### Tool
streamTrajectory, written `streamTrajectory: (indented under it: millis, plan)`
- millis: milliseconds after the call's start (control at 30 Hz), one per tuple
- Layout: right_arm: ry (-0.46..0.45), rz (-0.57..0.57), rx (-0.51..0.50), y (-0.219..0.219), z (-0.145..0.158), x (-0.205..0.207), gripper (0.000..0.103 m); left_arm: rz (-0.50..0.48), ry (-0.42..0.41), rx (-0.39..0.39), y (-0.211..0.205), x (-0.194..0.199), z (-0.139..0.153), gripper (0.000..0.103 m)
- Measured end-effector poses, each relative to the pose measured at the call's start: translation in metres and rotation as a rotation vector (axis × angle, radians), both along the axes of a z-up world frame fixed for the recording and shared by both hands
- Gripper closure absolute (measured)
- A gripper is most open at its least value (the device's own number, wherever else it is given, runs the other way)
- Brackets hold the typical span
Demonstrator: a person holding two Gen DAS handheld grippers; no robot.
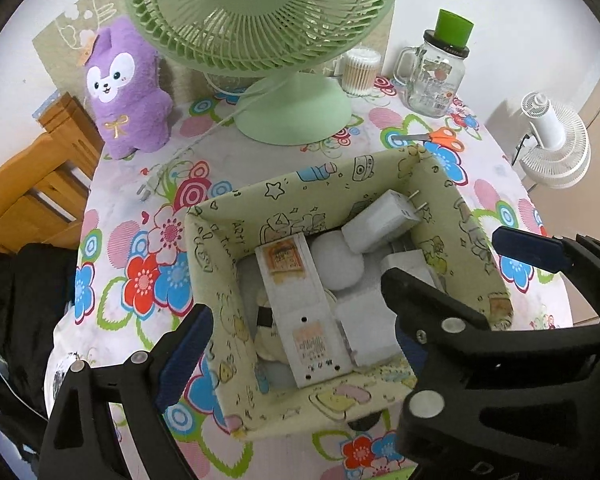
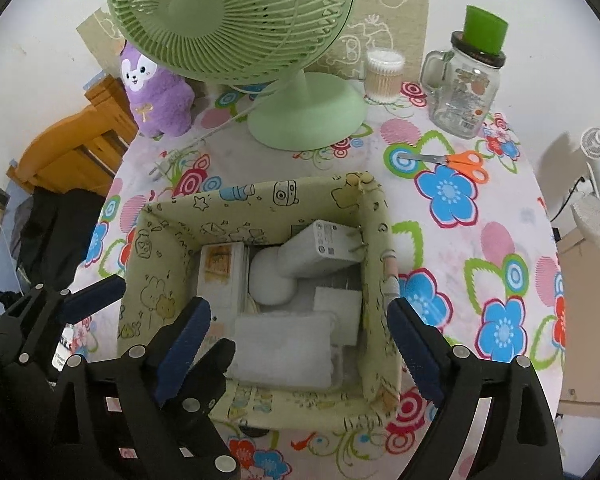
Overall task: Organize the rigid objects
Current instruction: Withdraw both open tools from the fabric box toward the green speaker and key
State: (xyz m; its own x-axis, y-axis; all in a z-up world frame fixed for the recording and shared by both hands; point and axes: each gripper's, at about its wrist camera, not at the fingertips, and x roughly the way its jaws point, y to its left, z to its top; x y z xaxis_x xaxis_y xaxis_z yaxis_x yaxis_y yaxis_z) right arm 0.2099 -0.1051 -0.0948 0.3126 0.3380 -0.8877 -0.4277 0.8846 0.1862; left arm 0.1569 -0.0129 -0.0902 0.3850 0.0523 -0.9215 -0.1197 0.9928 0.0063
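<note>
fabric storage box (image 2: 260,204): mid-tabletop, toward its near edge, packed with white charger (image 2: 320,248) and boxes; your left gripper (image 1: 300,344) and right gripper (image 2: 296,340) both spread wide, holding nothing

Open-topped fabric box (image 2: 260,200) crammed; green fan (image 2: 236,20) close behind.

The storage box (image 2: 260,204) has matt printed cloth walls, and the surface (image 2: 500,216) wears a smooth flowered cover. The fan (image 2: 228,12) is glossy green plastic, the jar (image 2: 464,96) clear glass, the plush toy (image 1: 128,92) fuzzy.
</note>
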Motion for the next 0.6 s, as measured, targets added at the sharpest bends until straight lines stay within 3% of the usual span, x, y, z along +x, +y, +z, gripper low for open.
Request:
streamTrajectory:
  millis: [500, 600]
  plan:
    - [-0.053, -0.006, 0.004, -0.012, 0.027, -0.032, 0.010, 0.000, -0.045, 0.013, -0.004, -0.030, 0.024, 0.009]
    - [-0.063, -0.016, 0.003, -0.014, 0.032, -0.038, 0.006, -0.009, -0.058, 0.009, -0.006, -0.036, 0.029, 0.009]
